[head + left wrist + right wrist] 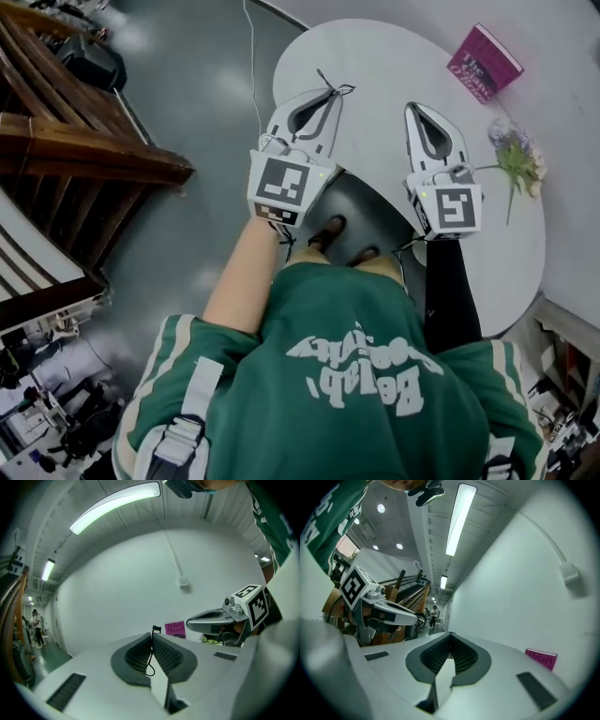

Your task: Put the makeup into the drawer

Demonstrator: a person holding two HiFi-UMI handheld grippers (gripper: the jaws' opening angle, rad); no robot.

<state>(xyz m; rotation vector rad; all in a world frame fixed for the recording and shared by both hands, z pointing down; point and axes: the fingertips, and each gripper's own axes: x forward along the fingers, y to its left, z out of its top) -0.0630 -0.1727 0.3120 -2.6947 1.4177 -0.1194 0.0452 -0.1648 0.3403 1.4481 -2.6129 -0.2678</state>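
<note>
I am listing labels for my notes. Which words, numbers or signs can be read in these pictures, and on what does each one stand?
"The": first word on the pink book, which lies on the white table; the rest is too blurred to read.
White print on the green shirt: upside down in the head view, too unclear to read.
Marker cubes: black-and-white patterns only, no letters.
</note>
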